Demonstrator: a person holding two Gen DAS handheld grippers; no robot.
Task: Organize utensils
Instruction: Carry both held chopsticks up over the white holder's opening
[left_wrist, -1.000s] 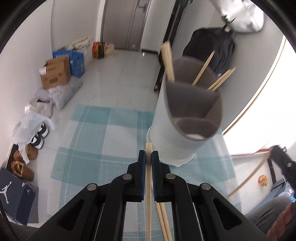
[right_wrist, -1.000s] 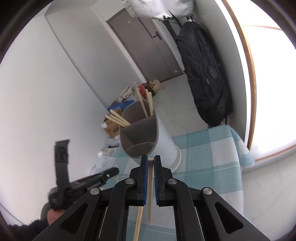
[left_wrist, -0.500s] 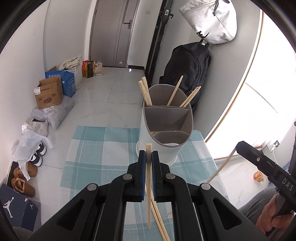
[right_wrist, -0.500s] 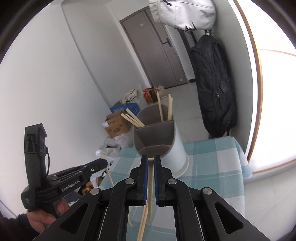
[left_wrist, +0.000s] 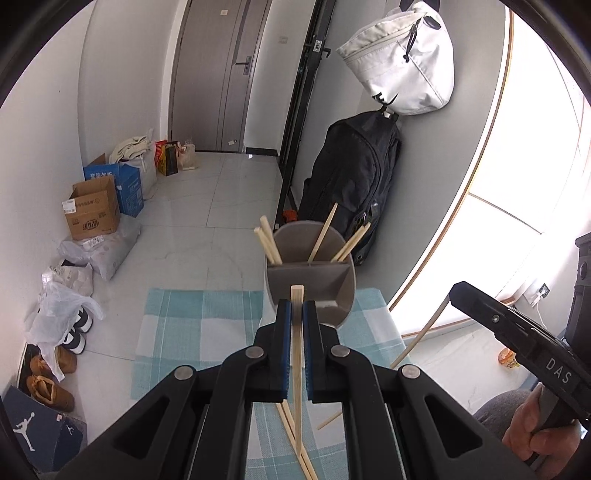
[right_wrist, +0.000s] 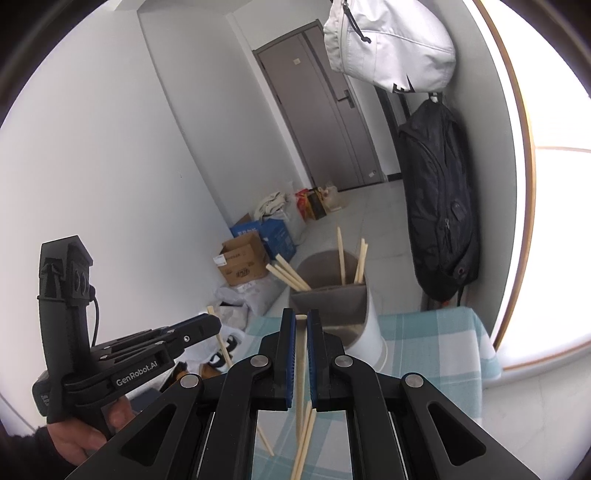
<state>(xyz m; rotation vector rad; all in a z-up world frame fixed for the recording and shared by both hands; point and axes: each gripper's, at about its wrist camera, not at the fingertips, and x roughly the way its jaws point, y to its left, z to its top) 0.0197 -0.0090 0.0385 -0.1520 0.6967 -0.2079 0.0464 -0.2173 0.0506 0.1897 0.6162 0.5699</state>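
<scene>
The gray divided holder (left_wrist: 311, 284) stands upright on the desk, five wooden chopsticks (left_wrist: 269, 243) leaning in its back compartment. More chopsticks (left_wrist: 295, 435) lie loose out front.

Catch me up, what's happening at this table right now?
A person is sorting chopsticks into the holder with handheld tongs. The left tongs are shut on a chopstick, and the right tongs are shut on another chopstick, both short of the holder on the checked cloth. Five chopsticks stand in its rear compartment; a few more lie on the cloth.
</scene>
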